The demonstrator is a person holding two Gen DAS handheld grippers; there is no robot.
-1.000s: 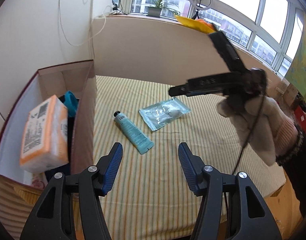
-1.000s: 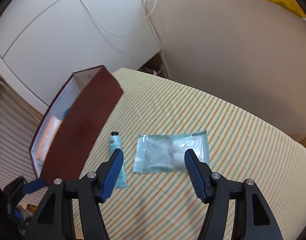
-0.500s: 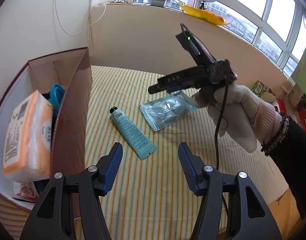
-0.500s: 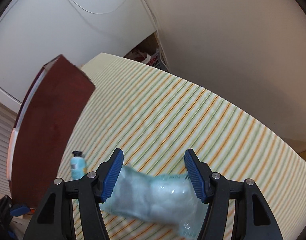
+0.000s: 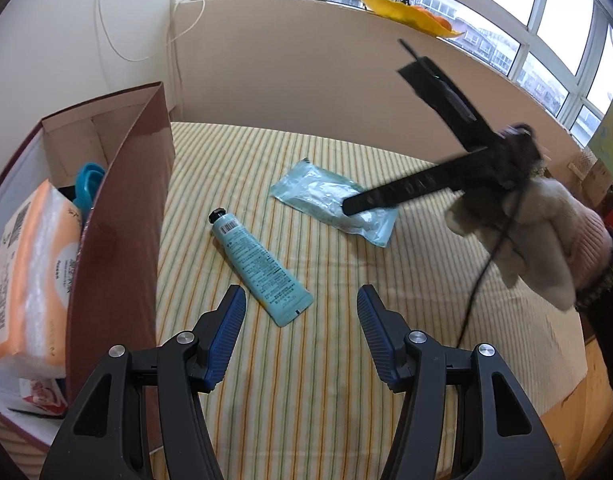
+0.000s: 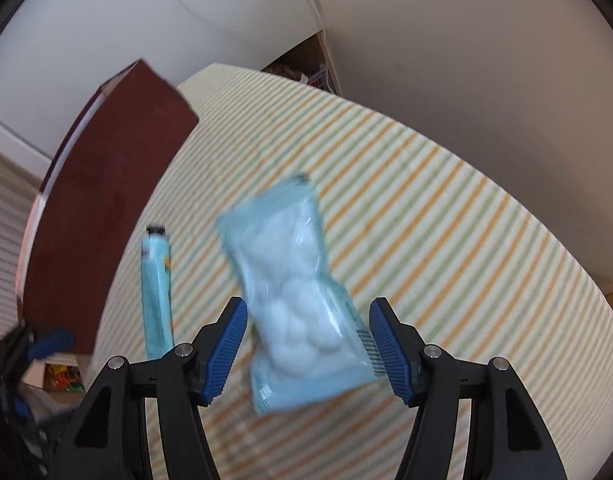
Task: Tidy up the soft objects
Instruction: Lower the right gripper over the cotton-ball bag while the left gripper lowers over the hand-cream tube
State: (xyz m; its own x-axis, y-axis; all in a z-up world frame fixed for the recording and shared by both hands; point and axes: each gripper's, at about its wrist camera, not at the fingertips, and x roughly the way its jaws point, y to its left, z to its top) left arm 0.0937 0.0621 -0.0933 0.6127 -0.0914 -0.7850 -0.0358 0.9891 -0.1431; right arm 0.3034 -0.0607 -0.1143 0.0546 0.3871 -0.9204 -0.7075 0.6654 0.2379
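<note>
Left of the teal tube (image 5: 260, 266), a brown box (image 5: 118, 240) holding an orange tissue pack (image 5: 28, 276). Right of the tube on the striped worktop (image 5: 326, 392), a cotton-ball pouch (image 6: 298, 304), lying between the parted blue fingers (image 6: 224, 346) of the right tool (image 6: 306, 344), unclamped. Left tool (image 5: 300, 338) also parted, empty, near the tube.

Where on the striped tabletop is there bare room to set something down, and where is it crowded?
Bare patches: the striped cloth near the left claw, below the blue tube, and the far stretch behind the cotton-ball pouch toward the beige wall. Crowded: the middle, with tube, pouch and right claw over it, and the brown box, already packed.
</note>
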